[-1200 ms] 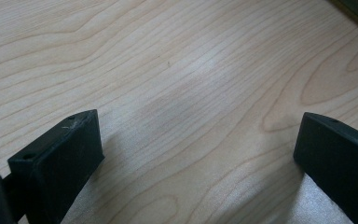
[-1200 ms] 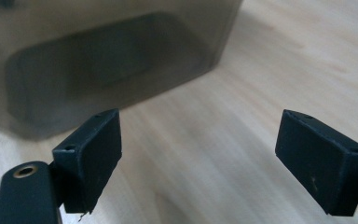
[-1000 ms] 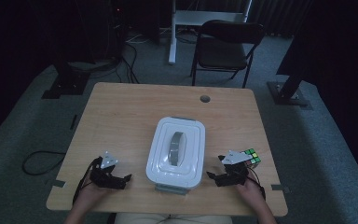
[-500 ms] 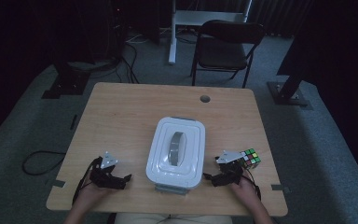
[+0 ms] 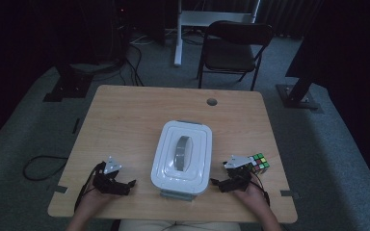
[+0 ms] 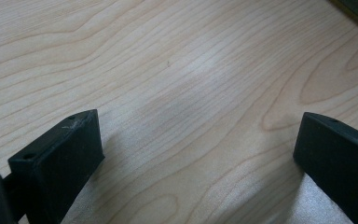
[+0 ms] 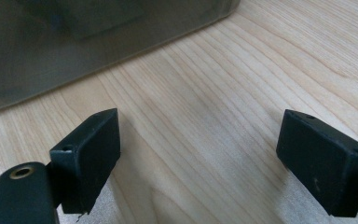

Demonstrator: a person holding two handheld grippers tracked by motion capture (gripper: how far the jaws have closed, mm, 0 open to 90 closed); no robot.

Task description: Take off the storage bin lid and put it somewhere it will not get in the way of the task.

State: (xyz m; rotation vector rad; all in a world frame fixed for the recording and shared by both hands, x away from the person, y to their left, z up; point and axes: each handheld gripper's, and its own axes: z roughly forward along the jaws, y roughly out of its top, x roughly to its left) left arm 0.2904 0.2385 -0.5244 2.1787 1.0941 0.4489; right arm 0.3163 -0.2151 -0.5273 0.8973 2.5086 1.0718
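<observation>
Right tongs (image 5: 218,183): low on the pale wooden table (image 5: 135,115), just spread wider, gripping nothing.
Left tongs (image 5: 130,185): spread, gripping nothing.
Between: white lidded plastic box (image 5: 182,153).
Behind right tongs: multicoloured puzzle cube (image 5: 259,162).

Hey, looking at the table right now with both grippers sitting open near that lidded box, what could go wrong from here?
1. The Rubik's cube sits right beside the right gripper, whose jaws have just been opening with nothing between them; a sideways sweep might knock it toward the table edge.
2. The white lidded container stands close to the near edge, so a push from either side may slide it off.
3. The left gripper is open over bare wood; its trailing cable could snag.
</observation>
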